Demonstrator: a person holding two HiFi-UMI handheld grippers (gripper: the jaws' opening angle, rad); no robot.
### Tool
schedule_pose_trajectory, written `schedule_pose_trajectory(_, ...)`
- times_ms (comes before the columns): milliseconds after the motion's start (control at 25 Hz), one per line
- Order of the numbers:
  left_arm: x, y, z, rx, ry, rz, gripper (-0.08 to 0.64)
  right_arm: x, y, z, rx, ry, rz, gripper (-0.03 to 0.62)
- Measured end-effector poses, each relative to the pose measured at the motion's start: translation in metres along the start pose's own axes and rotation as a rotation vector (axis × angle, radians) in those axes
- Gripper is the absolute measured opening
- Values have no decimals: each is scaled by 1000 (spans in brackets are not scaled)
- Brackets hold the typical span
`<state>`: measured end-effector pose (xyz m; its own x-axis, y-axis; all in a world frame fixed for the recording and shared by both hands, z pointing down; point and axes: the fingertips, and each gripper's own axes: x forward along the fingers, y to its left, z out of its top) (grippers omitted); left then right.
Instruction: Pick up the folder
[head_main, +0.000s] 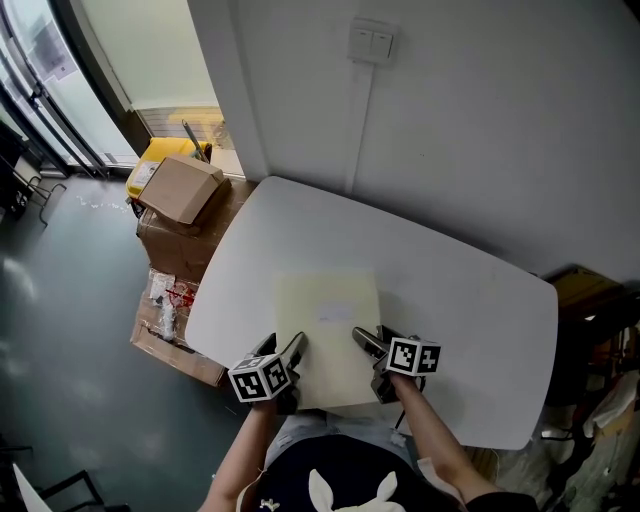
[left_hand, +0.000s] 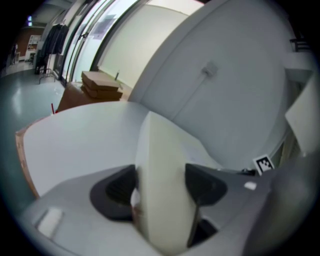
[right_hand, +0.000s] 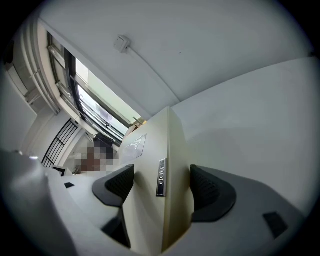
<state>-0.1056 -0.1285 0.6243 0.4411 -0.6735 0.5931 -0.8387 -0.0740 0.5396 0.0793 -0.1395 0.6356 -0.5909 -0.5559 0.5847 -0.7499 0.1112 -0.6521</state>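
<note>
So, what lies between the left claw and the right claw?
The cream folder, in the head view; left claw and right claw each clamp its near edge.

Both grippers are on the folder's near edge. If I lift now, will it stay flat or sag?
Probably fairly stiff: the folder looks thick and straight-edged between the right gripper's jaws. Held only along its near edge, with the left gripper clamped alongside, the far end may droop slightly. The smooth cover might slip, so grip firmly.
</note>
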Motion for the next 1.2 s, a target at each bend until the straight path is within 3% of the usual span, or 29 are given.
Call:
schedule_pose_trajectory(480, -24, -17, 23, 28, -71, -7, 304, -17, 26, 19, -61, -44, 34, 321)
schedule_pose_trajectory(1200, -69, -62, 68, 134, -195, -43, 304, -66, 77, 56, -148, -186, 86, 321)
